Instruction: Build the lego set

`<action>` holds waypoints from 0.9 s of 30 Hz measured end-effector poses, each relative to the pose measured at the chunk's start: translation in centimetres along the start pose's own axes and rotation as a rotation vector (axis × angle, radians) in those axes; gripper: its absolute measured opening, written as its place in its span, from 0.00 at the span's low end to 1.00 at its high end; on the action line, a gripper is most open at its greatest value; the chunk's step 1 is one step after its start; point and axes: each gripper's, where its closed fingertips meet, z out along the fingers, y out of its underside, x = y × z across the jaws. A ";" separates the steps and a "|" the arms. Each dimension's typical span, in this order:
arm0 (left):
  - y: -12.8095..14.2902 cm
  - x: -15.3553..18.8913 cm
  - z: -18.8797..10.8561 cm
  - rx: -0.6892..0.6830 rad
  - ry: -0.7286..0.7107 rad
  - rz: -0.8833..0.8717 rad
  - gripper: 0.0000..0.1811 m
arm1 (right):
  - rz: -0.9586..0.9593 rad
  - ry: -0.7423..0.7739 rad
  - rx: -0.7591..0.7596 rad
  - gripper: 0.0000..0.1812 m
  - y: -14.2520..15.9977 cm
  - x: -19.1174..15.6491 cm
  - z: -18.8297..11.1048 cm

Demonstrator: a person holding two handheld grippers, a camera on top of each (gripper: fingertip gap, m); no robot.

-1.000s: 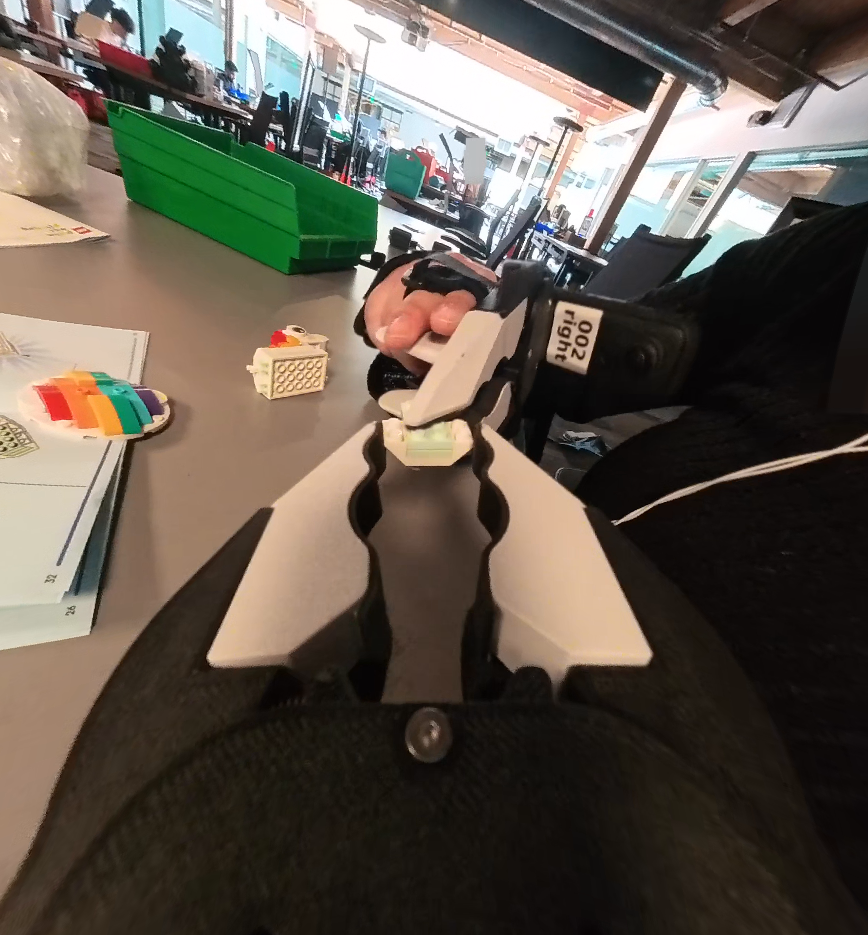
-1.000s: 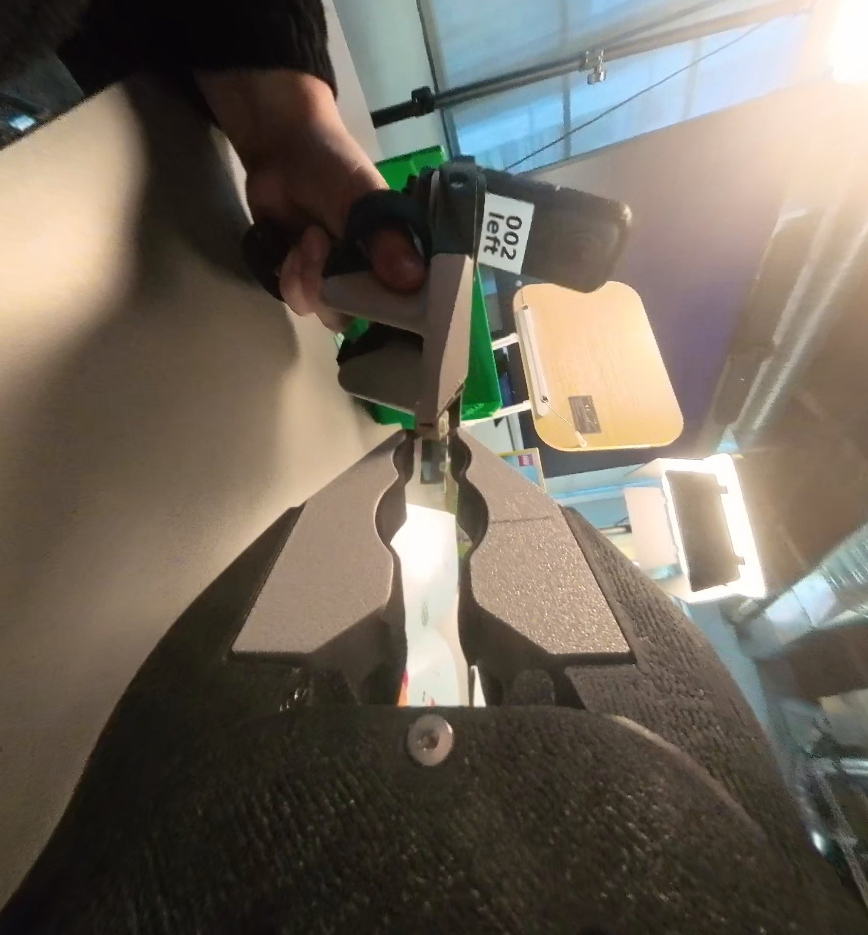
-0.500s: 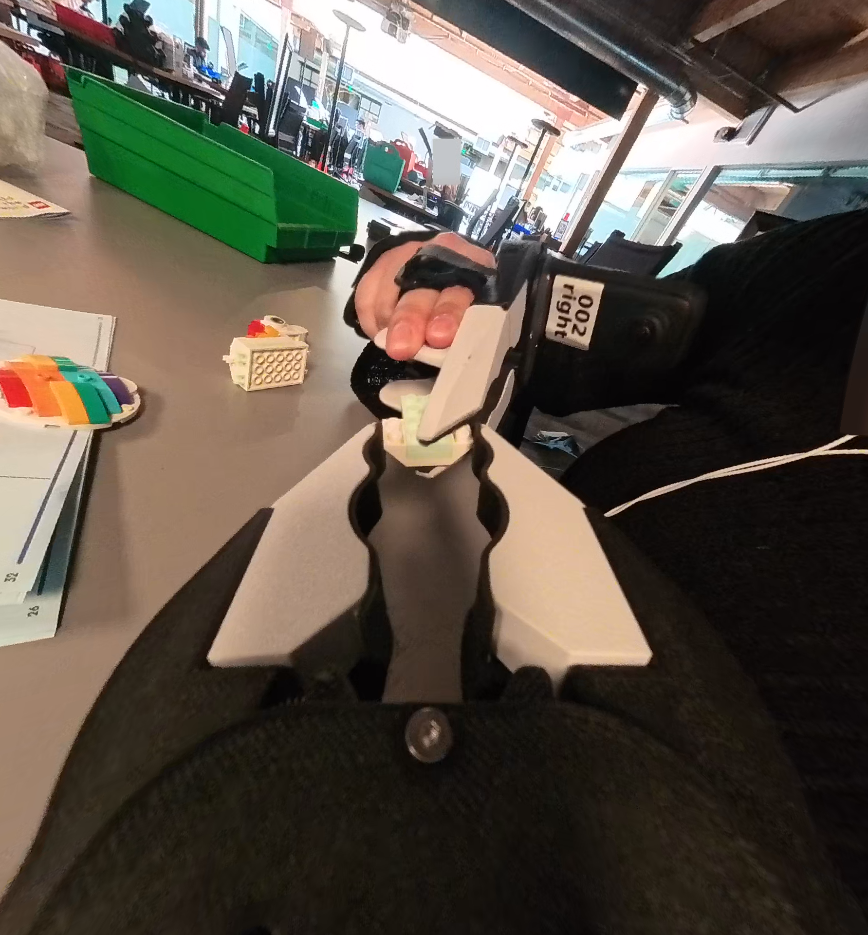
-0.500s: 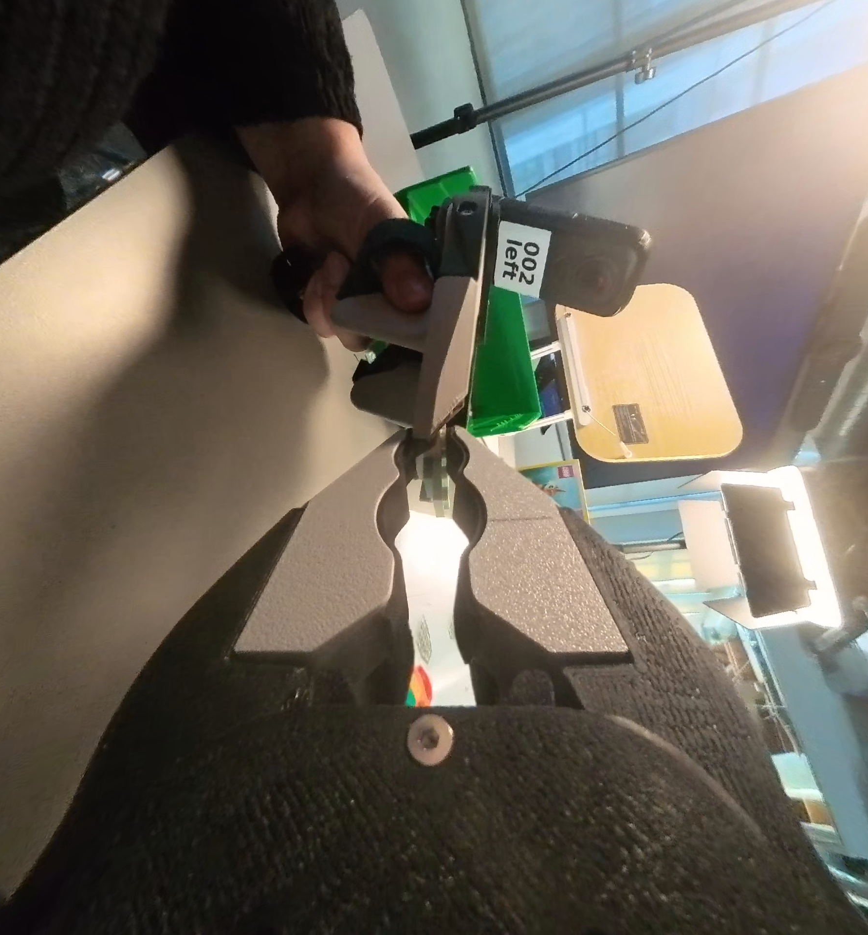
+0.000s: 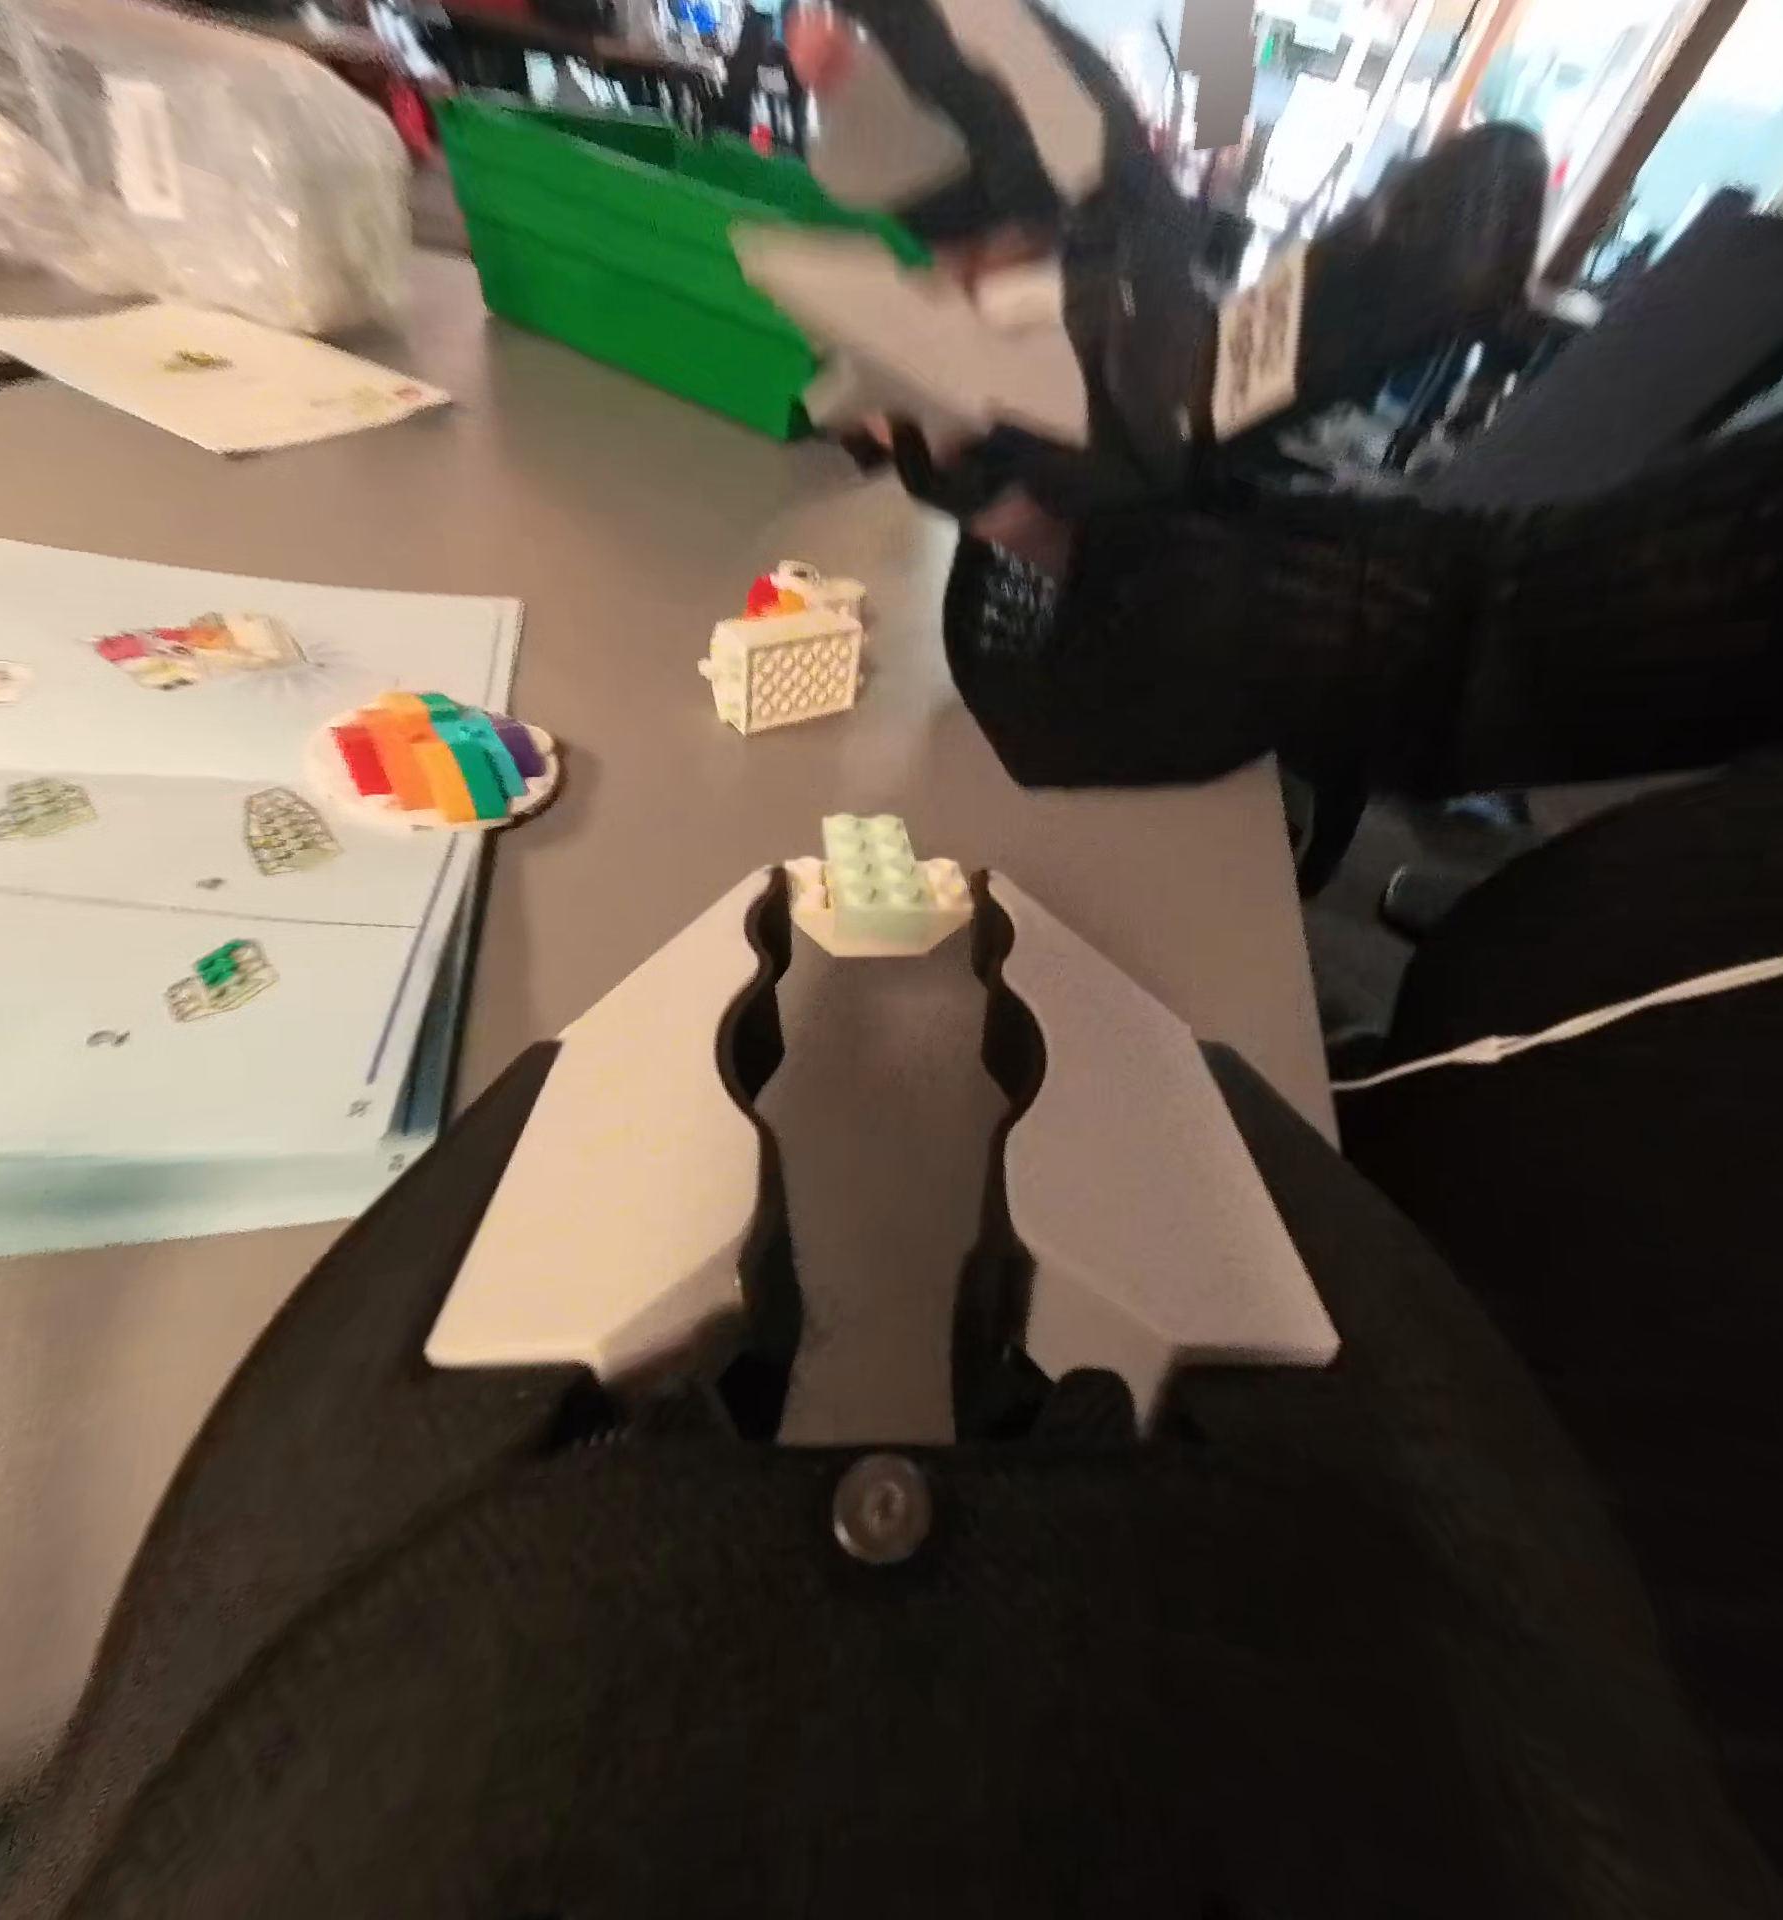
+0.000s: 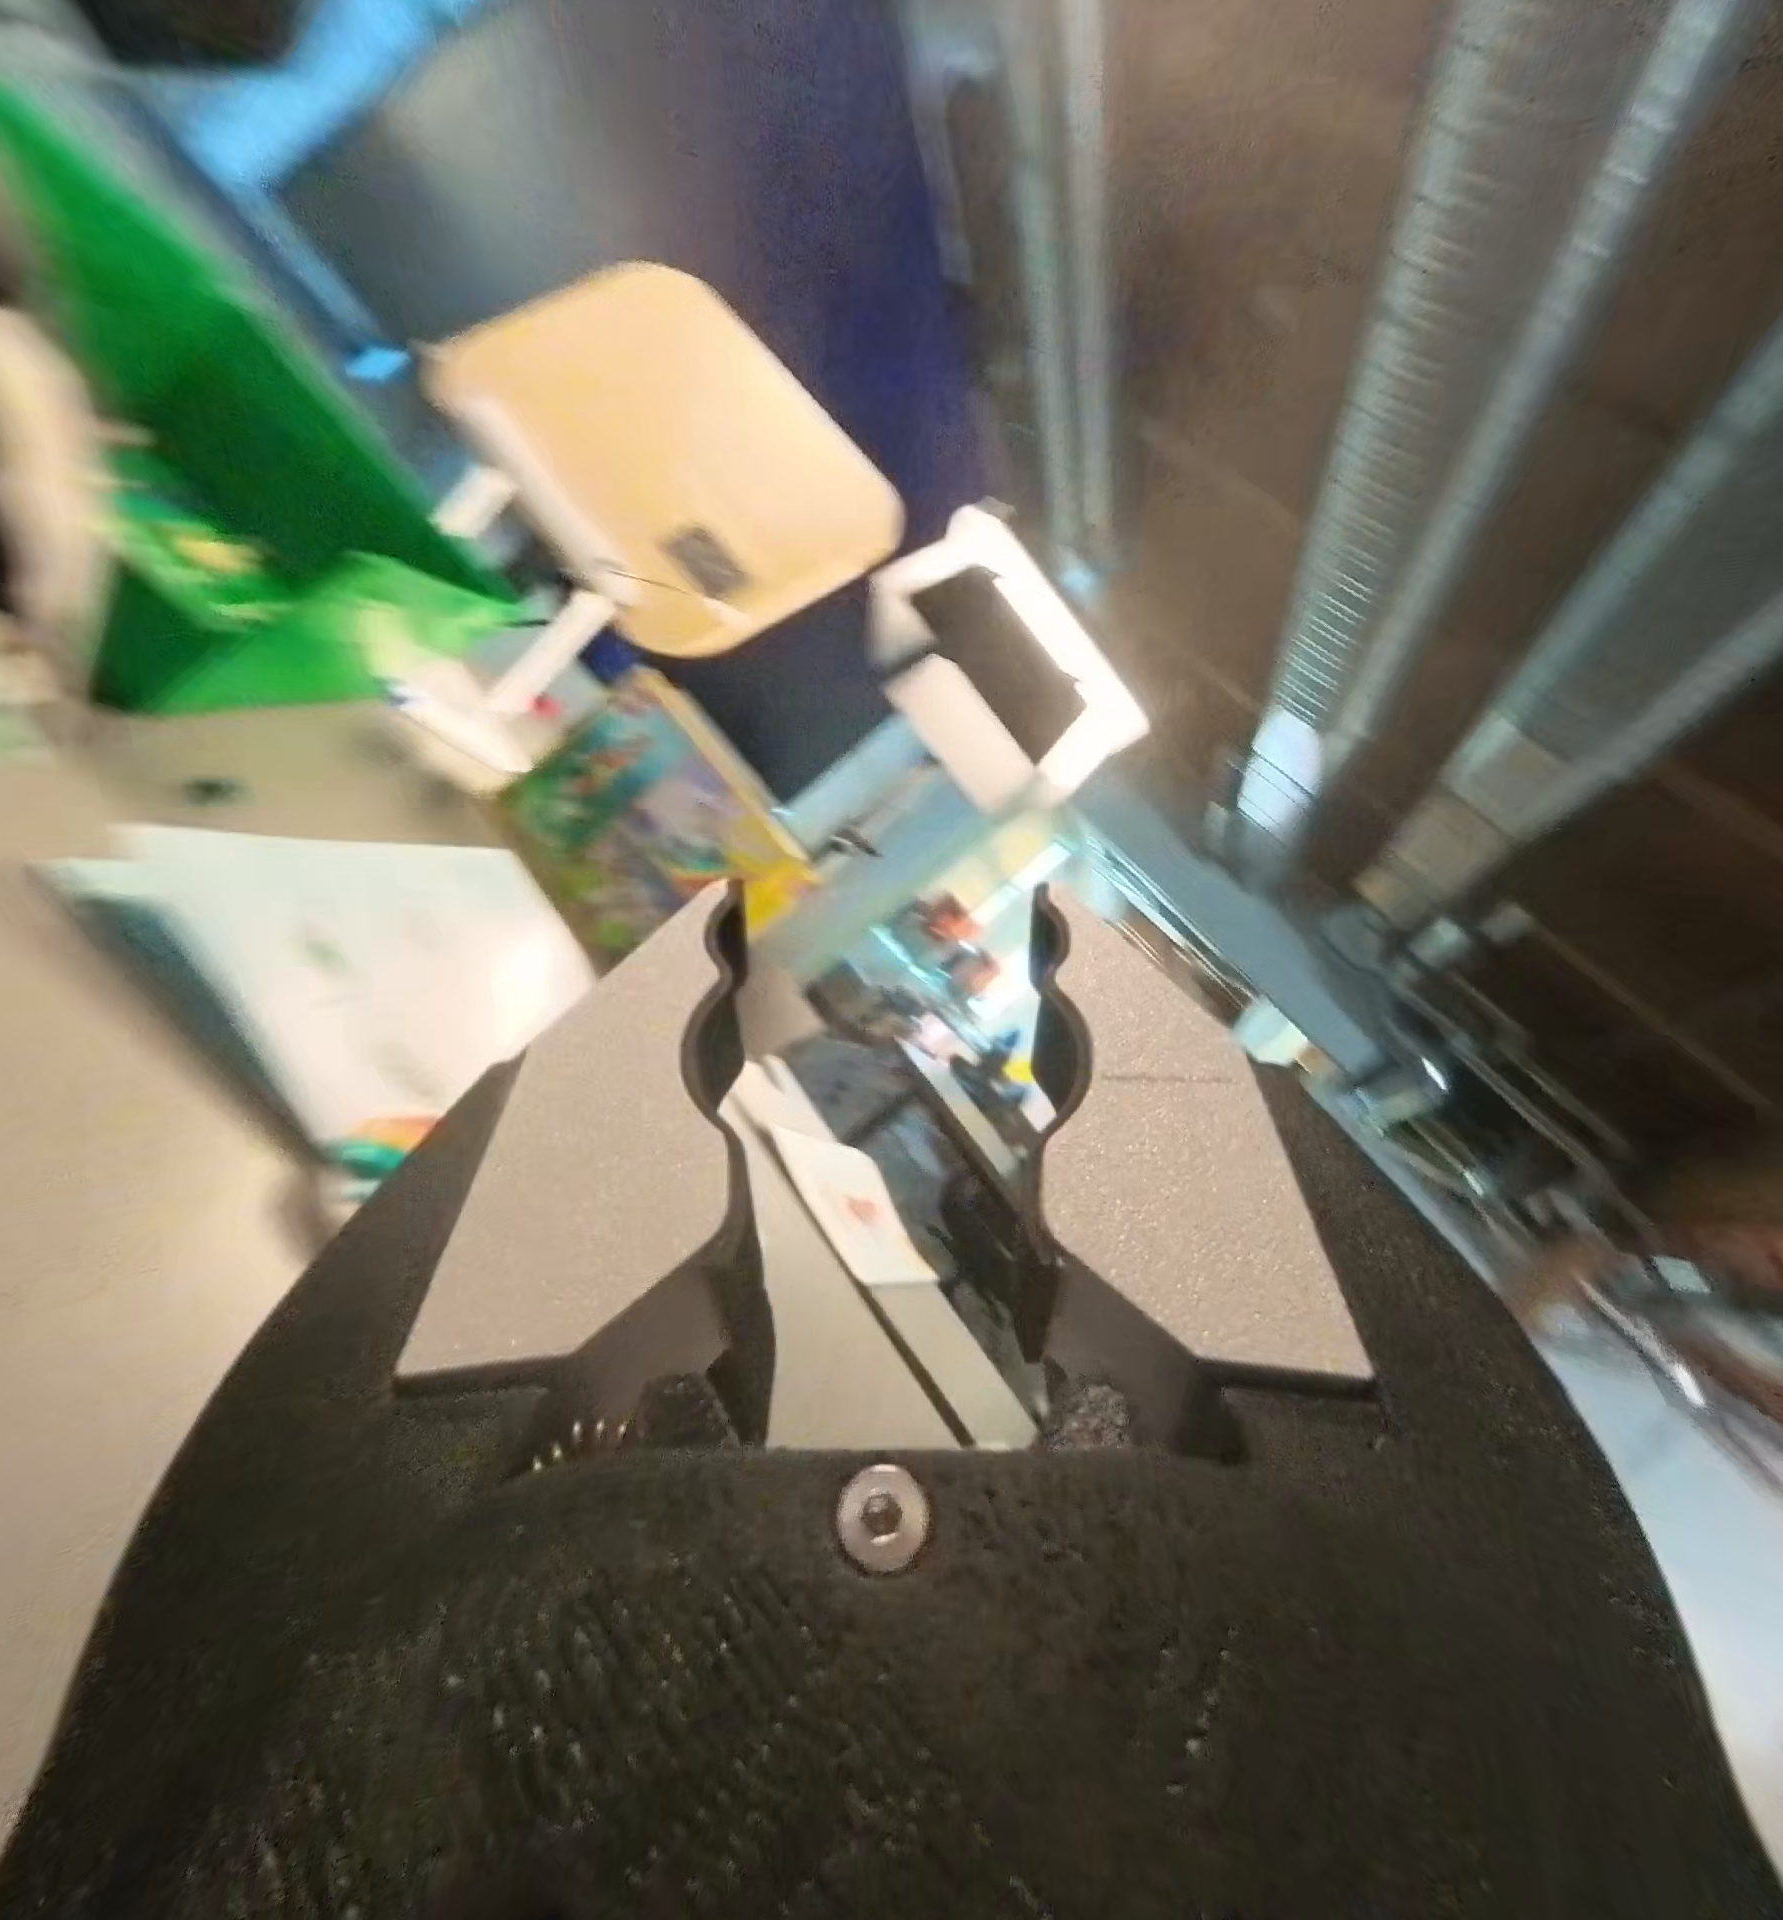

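Between left gripper [image 5: 879, 896] tips — mint-topped white brick [image 5: 874, 883]; right gripper [image 6: 885, 914] agape.

Right gripper off the piece

Your right gripper [image 6: 885, 914] is no longer pinching the pale green brick [image 5: 871, 868] on the white piece [image 5: 879, 914]; its jaws now gape empty, swung up and away, blurred, while the brick sits exposed, studs up.

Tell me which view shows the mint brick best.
Left wrist view. The mint brick sits studs-up on a white piece, clamped between the left gripper fingertips, fairly sharp. The right wrist view shows none of it: the right gripper is open, empty, pointing elsewhere, blurred.
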 end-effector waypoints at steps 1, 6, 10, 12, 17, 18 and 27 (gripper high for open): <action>0.3 0.2 0.7 -0.037 0.007 0.021 0.19 | 0.042 0.089 -0.030 0.28 1.4 2.5 -0.2; -0.1 0.6 3.5 -0.056 0.012 0.203 0.19 | 0.318 0.372 -0.179 0.24 10.0 9.7 -2.1; -2.9 0.3 4.5 0.112 -0.004 0.223 0.19 | 0.262 0.363 -0.342 0.22 16.1 9.5 -3.4; -4.1 0.0 4.7 0.193 -0.015 0.217 0.19 | 0.245 0.354 -0.391 0.20 17.8 9.5 -3.4; -5.8 -1.0 6.2 0.279 0.032 0.162 0.19 | 0.149 0.416 -0.490 0.17 21.0 11.2 -3.5; -6.0 -1.2 6.7 0.276 0.050 0.157 0.19 | 0.156 0.434 -0.495 0.16 21.2 11.6 -3.8; -5.4 1.5 5.8 0.219 0.172 0.171 0.19 | 0.182 0.426 -0.476 0.08 20.1 12.0 -5.9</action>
